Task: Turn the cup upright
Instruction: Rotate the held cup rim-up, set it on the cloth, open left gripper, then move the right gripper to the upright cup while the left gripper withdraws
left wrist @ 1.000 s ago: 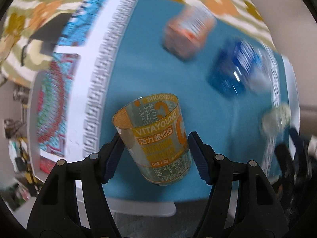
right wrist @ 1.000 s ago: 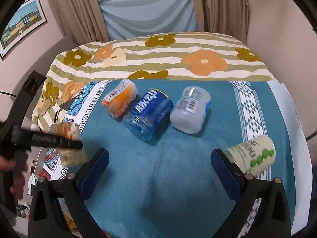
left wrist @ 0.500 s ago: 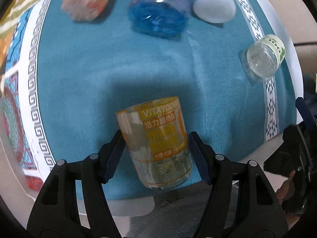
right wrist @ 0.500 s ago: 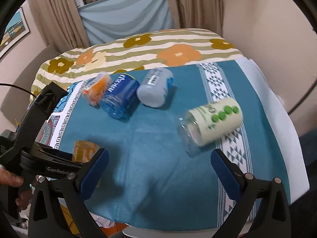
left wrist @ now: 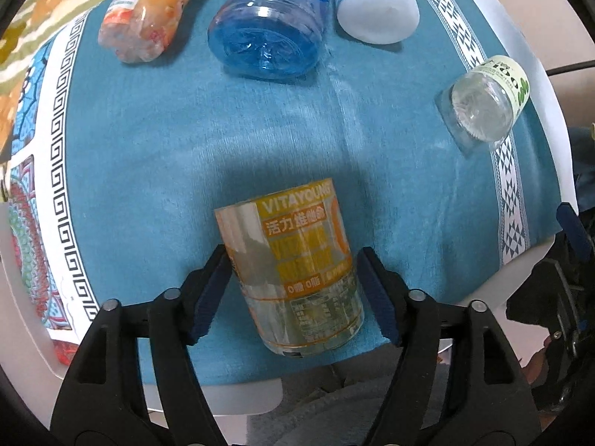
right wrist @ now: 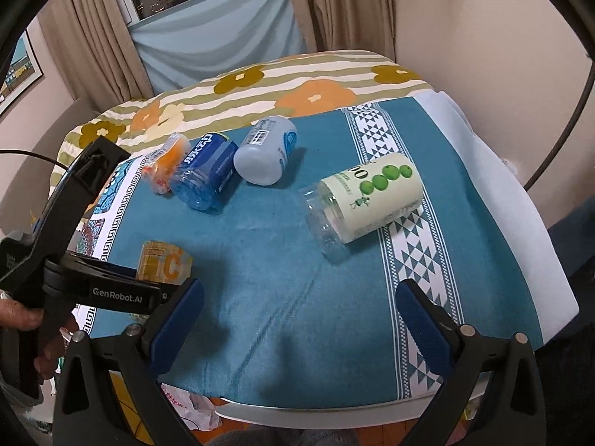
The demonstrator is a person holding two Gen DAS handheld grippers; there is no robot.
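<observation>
The left claw (left wrist: 293, 293) is pinching the light, thin-walled, probably slippery yellow cup (left wrist: 293, 275) at mid-body, while the right claw (right wrist: 301, 319) is hanging open, holding nothing.

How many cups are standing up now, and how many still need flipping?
The yellow cup looks upright on the cloth, with the left gripper around it. Four more lie on their sides: orange cup, blue cup, white cup, green cup. The right gripper is open, holding nothing.
</observation>
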